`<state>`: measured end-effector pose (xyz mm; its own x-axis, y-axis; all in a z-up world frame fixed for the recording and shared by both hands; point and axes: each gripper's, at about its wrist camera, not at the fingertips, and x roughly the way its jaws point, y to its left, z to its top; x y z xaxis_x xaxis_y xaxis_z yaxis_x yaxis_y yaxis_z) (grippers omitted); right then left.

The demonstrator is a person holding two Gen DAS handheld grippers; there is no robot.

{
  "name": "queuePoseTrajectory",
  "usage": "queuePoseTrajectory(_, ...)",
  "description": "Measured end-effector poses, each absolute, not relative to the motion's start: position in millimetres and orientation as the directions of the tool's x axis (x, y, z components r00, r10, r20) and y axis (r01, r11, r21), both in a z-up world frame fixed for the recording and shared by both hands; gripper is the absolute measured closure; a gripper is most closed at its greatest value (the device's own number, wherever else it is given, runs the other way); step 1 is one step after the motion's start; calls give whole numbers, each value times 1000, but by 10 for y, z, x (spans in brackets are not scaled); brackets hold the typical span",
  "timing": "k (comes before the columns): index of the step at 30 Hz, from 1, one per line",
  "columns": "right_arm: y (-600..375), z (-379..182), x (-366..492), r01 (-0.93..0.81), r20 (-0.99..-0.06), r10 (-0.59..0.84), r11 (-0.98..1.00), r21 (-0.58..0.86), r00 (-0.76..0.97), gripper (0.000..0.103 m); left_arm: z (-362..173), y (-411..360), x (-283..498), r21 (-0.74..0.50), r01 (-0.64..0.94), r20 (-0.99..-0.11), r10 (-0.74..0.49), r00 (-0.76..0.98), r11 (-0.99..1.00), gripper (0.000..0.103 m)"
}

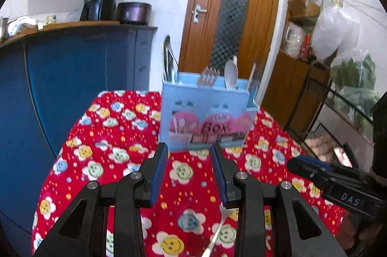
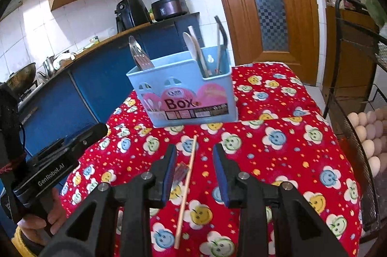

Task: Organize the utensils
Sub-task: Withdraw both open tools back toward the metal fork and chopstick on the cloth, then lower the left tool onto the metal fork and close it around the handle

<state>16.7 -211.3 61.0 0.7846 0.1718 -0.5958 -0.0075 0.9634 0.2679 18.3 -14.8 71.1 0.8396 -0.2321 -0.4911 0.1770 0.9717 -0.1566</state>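
Plainly, the table [image 2: 302, 136] under its red flowered cloth fills the lower half of both views. On it, upper centre of the frame, stands the blue utensil box [image 2: 188, 97], upright, already holding a spatula, spoons and tongs, so loose pieces likely belong there. Below it, the right gripper [image 2: 194, 172] hangs with its jaws partly open and empty, straddling a wooden chopstick [image 2: 186, 189] lying on the cloth, apparently lined up to pick it. The left gripper [image 1: 189, 172], jaws likewise parted on nothing, points at the box; a small fork [image 1: 219, 230] lies at lower centre beneath it.
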Motion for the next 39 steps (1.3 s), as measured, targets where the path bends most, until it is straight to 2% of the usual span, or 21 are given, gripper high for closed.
queuePoseTrajectory(6,-2256,496,100,23,-617,161,960,280,770,66,553,-318,149,-109,194,-546,-222,808,975,65)
queuePoseTrajectory(15,-2393,381,36,37,-634,167,955,296,755,65,227,-492,170,-113,198,-643,-224,733,974,65)
queuePoseTrajectory(22,-2409,283,43,28,-647,188,951,308,739,64,61,-698,120,-31,230,-698,-186,692,973,65)
queuePoseTrajectory(27,-2462,258,28,42,-644,186,946,321,742,63,-46,-748,163,-30,242,-739,-185,648,970,65)
queuePoseTrajectory(39,-2504,206,36,51,-654,187,944,326,733,63,-145,-795,268,20,228,-768,-131,626,973,64)
